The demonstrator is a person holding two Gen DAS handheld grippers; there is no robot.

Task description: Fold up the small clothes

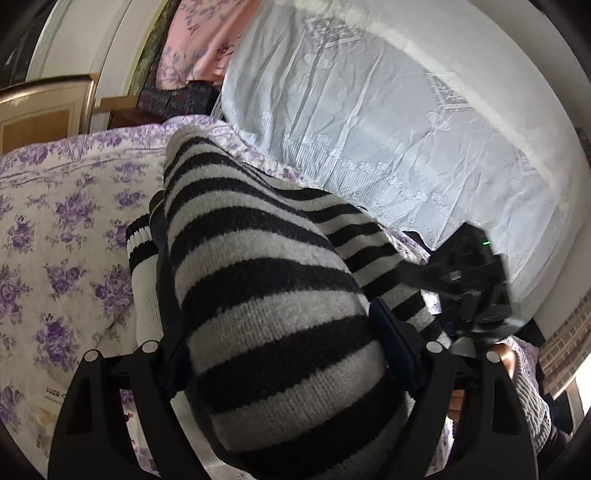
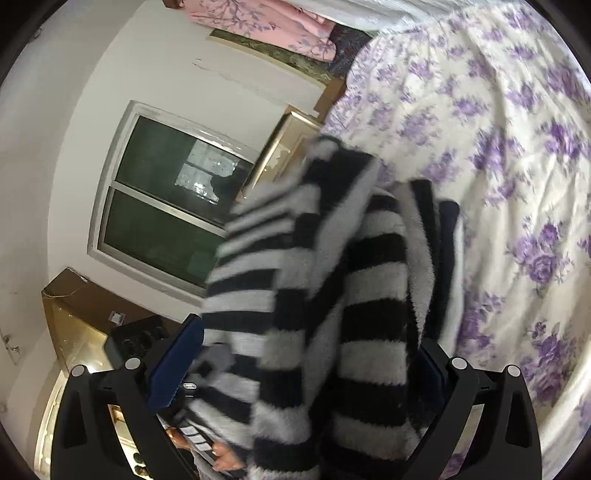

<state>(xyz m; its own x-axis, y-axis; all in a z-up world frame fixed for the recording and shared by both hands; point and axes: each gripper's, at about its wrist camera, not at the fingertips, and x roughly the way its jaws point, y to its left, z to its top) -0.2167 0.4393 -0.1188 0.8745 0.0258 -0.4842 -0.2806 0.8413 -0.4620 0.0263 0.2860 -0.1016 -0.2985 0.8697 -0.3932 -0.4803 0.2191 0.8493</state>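
Note:
A black-and-white striped knit sweater [image 1: 251, 258] is bunched up and lifted over the bed. In the left wrist view it bulges between the wide-set blue pads of my left gripper [image 1: 284, 350], which is shut on the thick wad. One striped part stretches right to my right gripper [image 1: 469, 288], which is blurred. In the right wrist view the same sweater [image 2: 332, 258] hangs in folds between the pads of the right gripper [image 2: 306, 354], which is shut on it. The sweater's lower part is hidden behind the jaws.
A bedspread with purple flowers [image 1: 55, 221] [image 2: 517, 147] lies under the sweater, with a pale blue embroidered cover [image 1: 369, 110] beyond it. Pink floral bedding [image 2: 258, 22] is stacked at the head. A window [image 2: 166, 206], a cardboard box [image 2: 74, 295] and wooden furniture [image 1: 40, 114] stand beside the bed.

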